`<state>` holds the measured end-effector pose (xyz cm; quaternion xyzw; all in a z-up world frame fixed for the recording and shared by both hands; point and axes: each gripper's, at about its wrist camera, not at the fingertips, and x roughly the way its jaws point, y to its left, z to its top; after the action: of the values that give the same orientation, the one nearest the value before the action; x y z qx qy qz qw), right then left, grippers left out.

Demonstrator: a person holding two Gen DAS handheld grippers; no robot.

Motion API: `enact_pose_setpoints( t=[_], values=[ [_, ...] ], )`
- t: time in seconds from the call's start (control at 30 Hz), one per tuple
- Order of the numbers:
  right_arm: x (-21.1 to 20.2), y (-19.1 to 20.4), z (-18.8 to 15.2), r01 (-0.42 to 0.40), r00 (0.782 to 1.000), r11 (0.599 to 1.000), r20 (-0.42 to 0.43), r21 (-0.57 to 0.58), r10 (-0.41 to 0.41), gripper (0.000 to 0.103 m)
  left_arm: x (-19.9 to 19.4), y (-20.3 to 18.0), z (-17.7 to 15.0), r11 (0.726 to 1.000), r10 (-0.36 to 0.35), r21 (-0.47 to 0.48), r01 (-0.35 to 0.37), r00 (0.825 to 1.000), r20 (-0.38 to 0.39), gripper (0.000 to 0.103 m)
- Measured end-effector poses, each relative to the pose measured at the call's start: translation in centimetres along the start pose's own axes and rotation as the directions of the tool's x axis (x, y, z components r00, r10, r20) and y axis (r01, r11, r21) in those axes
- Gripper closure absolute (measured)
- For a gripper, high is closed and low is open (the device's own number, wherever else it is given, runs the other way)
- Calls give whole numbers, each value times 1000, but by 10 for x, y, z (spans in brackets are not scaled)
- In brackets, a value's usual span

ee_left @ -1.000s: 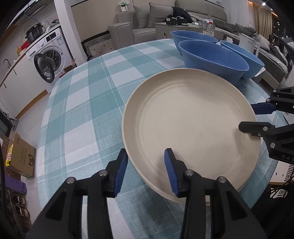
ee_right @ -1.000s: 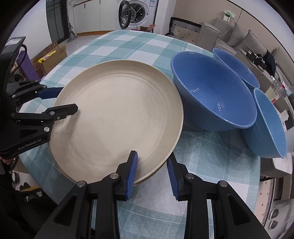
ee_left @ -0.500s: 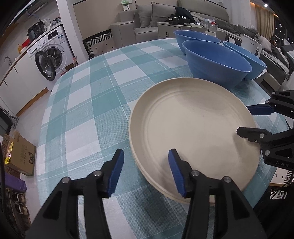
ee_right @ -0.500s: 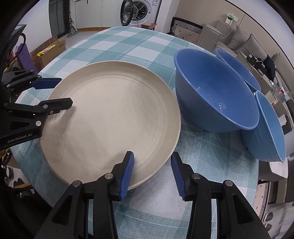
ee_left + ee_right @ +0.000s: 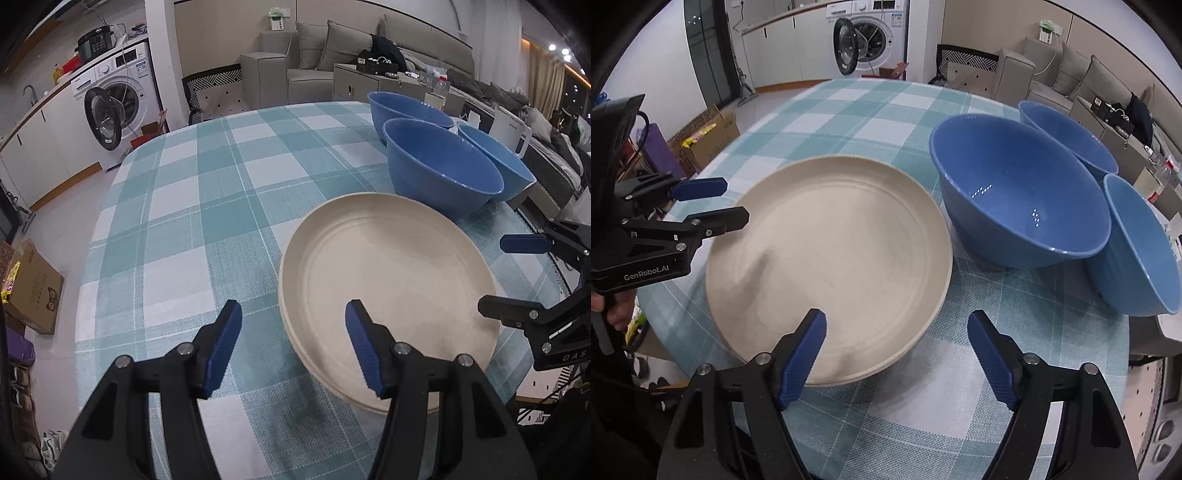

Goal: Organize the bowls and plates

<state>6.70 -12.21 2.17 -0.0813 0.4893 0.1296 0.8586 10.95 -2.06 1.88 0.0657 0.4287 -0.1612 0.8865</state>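
Note:
A cream plate (image 5: 388, 273) (image 5: 827, 258) lies flat on the checked tablecloth, with a second rim showing just under it. My left gripper (image 5: 291, 345) (image 5: 737, 202) straddles the plate's near-left rim; its jaws are opening and the pads do not touch the plate. On the opposite rim, my right gripper (image 5: 897, 358) (image 5: 491, 275) is opening too, one blue pad over the plate, one beside it, neither pressing. Three blue bowls stand behind the plate: a near one (image 5: 439, 173) (image 5: 1015, 195), a far one (image 5: 406, 110) (image 5: 1067, 136) and a tilted one (image 5: 495, 158) (image 5: 1137, 243).
The round table (image 5: 192, 236) has a teal and white checked cloth, with its edge close behind both grippers. A washing machine (image 5: 114, 107), a sofa (image 5: 314, 62) and a cardboard box (image 5: 33, 291) on the floor surround it.
Both grippers, earlier closed on the plate's rim, have spread their fingers and let it go. The left gripper has drawn up and back a little; the plate rests on the table.

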Motion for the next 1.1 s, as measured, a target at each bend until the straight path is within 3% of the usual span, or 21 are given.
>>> enact_pose_setpoints(
  t=[0.03,0.1,0.3,0.4,0.57,0.87,1.1],
  values=[
    [-4,0,1,-3,1000,1000,12,1,3,20,-4,1,1,1000,-10,-10,10,1000,14,34],
    [-11,-1,2,-12,999,1000,33,-1,12,20,-12,2,3,999,-24,-34,26,999,48,10],
    [-39,0,5,-22,992,1000,123,-15,23,7,-30,4,8,995,-71,-61,79,990,118,0],
    [-50,-4,7,-48,986,999,159,-4,48,1,-34,5,9,994,-71,-72,81,988,135,0],
    [-64,-15,8,-74,977,997,203,21,68,1,-40,6,12,991,-74,-103,91,985,156,0],
    [-88,-48,7,-85,962,993,267,85,60,1,-38,-6,18,990,-89,-90,105,983,159,0],
    [-110,-78,8,-75,948,989,318,130,30,1,-36,-17,42,990,-85,-96,103,981,175,0]
  ],
)
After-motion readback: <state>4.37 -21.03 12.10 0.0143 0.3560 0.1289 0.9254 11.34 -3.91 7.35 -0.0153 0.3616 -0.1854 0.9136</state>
